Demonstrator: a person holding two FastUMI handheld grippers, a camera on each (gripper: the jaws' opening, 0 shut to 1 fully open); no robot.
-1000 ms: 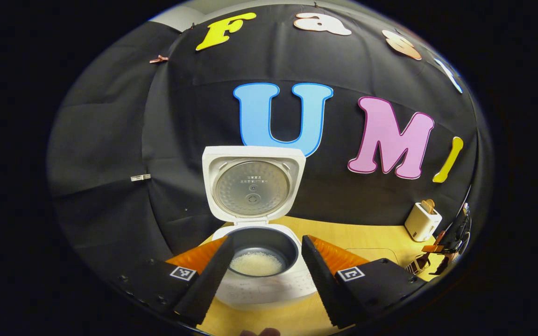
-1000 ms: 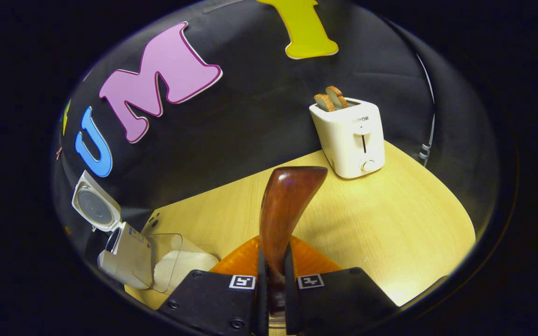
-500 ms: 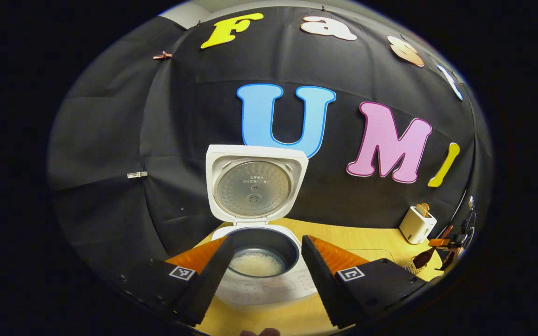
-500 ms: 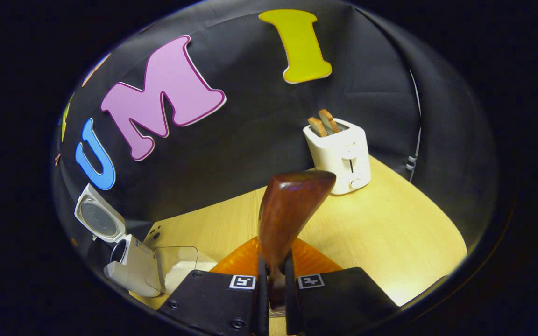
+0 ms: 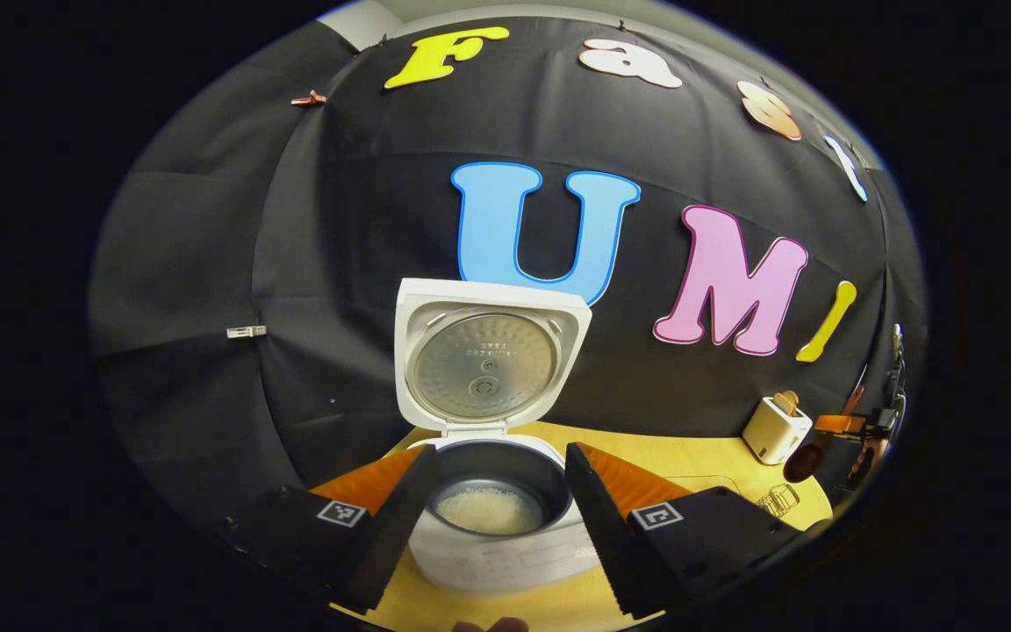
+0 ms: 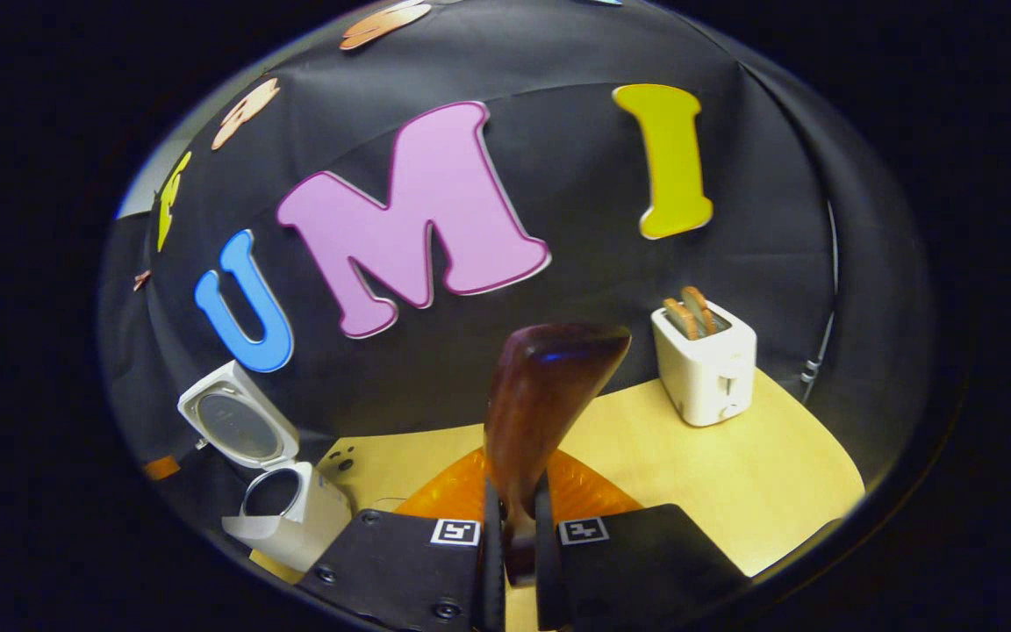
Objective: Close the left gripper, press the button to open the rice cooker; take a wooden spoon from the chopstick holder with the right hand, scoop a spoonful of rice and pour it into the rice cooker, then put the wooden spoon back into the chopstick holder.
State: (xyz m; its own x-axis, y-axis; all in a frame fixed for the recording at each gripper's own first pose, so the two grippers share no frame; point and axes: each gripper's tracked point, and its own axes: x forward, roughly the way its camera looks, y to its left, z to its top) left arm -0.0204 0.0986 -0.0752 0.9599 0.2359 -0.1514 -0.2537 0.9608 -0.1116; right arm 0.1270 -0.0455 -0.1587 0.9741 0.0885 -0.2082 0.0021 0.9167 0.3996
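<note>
The white rice cooker [image 5: 505,549] stands open on the table, its lid [image 5: 488,360] upright and rice [image 5: 488,507] lying in the dark inner pot. My left gripper [image 5: 501,470] is open, with a finger on either side of the pot and a little short of it. My right gripper [image 6: 519,496] is shut on the handle of a dark wooden spoon [image 6: 549,386], whose bowl points up and away above the table. In the right gripper view the rice cooker [image 6: 290,509] sits low on the left. The spoon [image 5: 808,456] and the hand-held right gripper also appear far right in the left gripper view.
A white toaster [image 6: 703,369] holding two bread slices stands at the back right of the yellow table [image 6: 734,491]. In the left gripper view the toaster [image 5: 776,428] is at the right, with a small wire holder [image 5: 777,502] and a clear box outline [image 5: 706,483] in front.
My right gripper has tilted upward and swung with the spoon, so the toaster and cooker sit lower in its view. The left gripper stays open and has shifted slightly.
</note>
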